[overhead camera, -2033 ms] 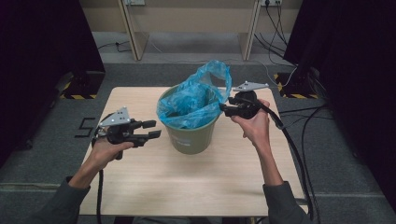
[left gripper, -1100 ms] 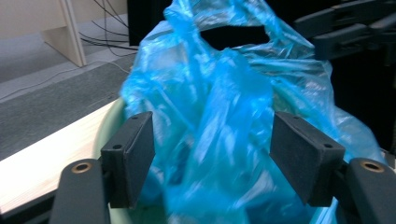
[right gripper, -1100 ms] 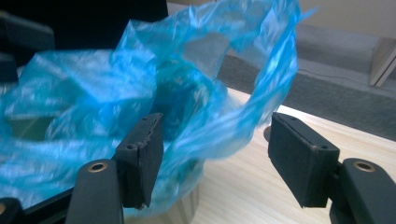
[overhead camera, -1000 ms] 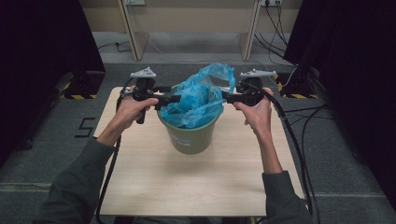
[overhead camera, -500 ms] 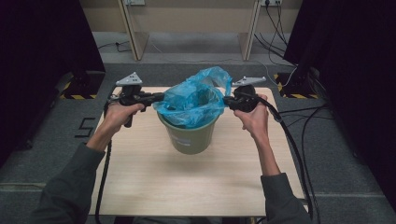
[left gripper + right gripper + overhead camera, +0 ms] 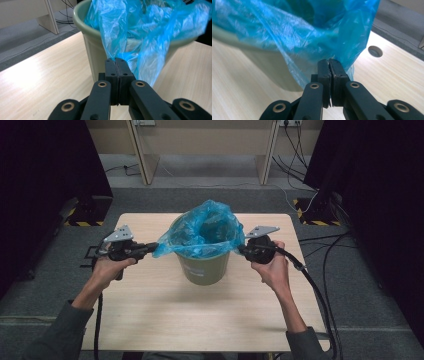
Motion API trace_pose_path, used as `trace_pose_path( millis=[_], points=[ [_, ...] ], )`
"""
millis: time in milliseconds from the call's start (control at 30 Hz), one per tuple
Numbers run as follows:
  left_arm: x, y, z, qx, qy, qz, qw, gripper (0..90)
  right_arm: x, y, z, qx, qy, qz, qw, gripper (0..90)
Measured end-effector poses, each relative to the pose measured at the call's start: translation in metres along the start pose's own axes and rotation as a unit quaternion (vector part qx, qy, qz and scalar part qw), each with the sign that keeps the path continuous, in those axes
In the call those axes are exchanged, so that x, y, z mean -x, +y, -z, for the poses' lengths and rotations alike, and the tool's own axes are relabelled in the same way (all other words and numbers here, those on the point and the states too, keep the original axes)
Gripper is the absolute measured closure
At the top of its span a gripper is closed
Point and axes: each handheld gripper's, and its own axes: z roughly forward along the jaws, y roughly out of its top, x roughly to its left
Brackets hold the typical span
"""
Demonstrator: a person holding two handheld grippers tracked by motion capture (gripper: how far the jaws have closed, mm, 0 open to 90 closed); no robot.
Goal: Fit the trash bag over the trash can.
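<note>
An olive-green bin (image 6: 202,267) stands mid-table with a blue plastic bag (image 6: 202,227) inside it, the bag's top flaring over the rim. My left gripper (image 6: 152,249) is at the bin's left side, shut on the bag's left edge, which stretches out toward it. My right gripper (image 6: 241,249) is shut on the bag's right edge beside the rim. In the left gripper view the jaws (image 6: 115,60) meet on a fold of bag (image 6: 150,30) in front of the bin (image 6: 93,50). In the right gripper view the gripper (image 6: 329,61) pinches the bag (image 6: 287,30) over the bin wall (image 6: 262,60).
The light wooden table (image 6: 150,320) has a round hole (image 6: 375,51) near its far right. A thick cable (image 6: 320,290) trails from the right gripper off the table's right side. Wooden furniture legs and floor cables lie beyond the far edge.
The left hand came up from the table to the bin's left rim. Both grippers closed on the bag's edges, then sank and drew outward, spreading the bag over the rim.
</note>
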Motion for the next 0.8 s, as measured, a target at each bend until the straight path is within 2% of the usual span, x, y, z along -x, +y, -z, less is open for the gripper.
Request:
trace_pose_path(
  millis=[133, 267, 333, 367, 400, 467, 500, 600, 733, 800],
  points=[
    [-0.001, -0.010, -0.004, -0.010, -0.007, 0.002, 0.9999, 88.8, -0.004, -0.009, -0.008, -0.014, 0.010, 0.001, 0.9998, 88.2],
    [-0.005, -0.016, -0.009, -0.016, -0.005, 0.008, 0.9998, 88.8, -0.004, -0.018, -0.016, -0.023, 0.017, -0.004, 0.9996, 88.2],
    [-0.006, -0.017, -0.013, -0.020, 0.000, 0.006, 0.9998, 88.5, -0.005, -0.020, -0.019, -0.022, 0.024, -0.008, 0.9994, 85.7],
    [-0.006, -0.016, -0.014, -0.022, 0.002, 0.005, 0.9997, 87.9, -0.005, -0.021, -0.019, -0.019, 0.021, -0.011, 0.9995, 81.4],
    [-0.006, -0.016, -0.014, -0.020, 0.005, 0.006, 0.9998, 84.6, -0.004, -0.020, -0.018, -0.014, 0.018, -0.017, 0.9996, 76.0],
    [-0.004, -0.011, -0.010, -0.009, 0.013, 0.011, 0.9998, 66.7, -0.003, -0.019, -0.012, -0.005, 0.011, -0.024, 0.9996, 63.1],
    [-0.003, -0.010, -0.008, -0.005, 0.016, 0.011, 0.9998, 58.8, -0.003, -0.018, -0.007, 0.007, 0.005, -0.031, 0.9995, 59.2],
    [0.005, 0.001, 0.004, 0.011, 0.030, 0.004, 0.9995, 43.2, 0.001, -0.014, 0.008, 0.042, -0.006, -0.052, 0.9977, 51.6],
    [0.018, 0.014, 0.016, 0.033, 0.023, -0.006, 0.9992, 35.5, 0.003, -0.010, 0.020, 0.066, -0.010, -0.068, 0.9954, 47.5],
    [0.023, 0.019, 0.021, 0.041, 0.022, -0.010, 0.9988, 33.6, 0.003, -0.008, 0.024, 0.073, -0.011, -0.068, 0.9949, 46.4]
  ],
)
